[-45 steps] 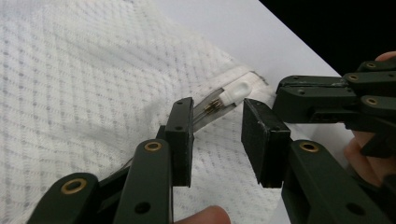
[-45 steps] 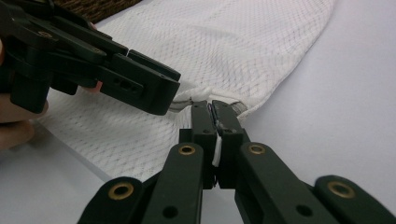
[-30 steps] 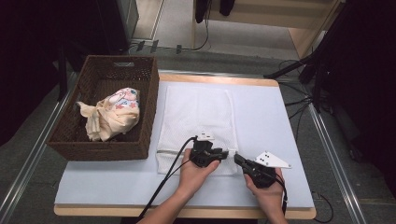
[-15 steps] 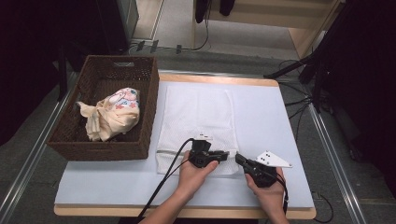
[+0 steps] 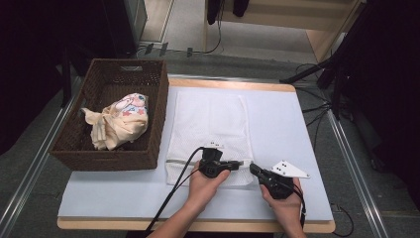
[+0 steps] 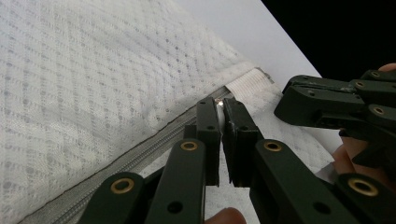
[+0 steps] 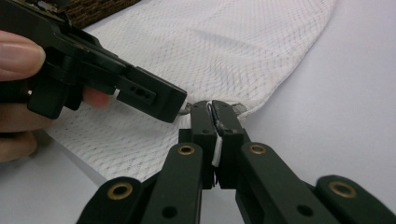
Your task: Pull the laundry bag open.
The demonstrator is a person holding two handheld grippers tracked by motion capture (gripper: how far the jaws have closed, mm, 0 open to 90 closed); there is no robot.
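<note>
A white mesh laundry bag [image 5: 210, 134] is laid flat on the pale blue table [image 5: 292, 129], its near edge with the zipper [image 6: 140, 147] lying close to the table's near side. Just left of the bag, a dark wicker basket [image 5: 111, 121] is set along the table's left edge, with a bundle of cream patterned cloth [image 5: 119, 126] inside it. To the right of the bag, a broad strip of bare table is left as far as the right edge; bare surface is also seen along the near edge, left of the forearms.

The left gripper [image 5: 233, 165] is held low over the bag's near right corner, pointing right, the hand wrapped around its body. Its jaws have just been closing and are now clamped on the small zipper pull [image 6: 221, 103] at the zipper's end. The right gripper [image 5: 253, 169] is angled left toward it, nearly tip to tip, and is closed on the fabric at the bag's corner [image 7: 215, 112].
</note>
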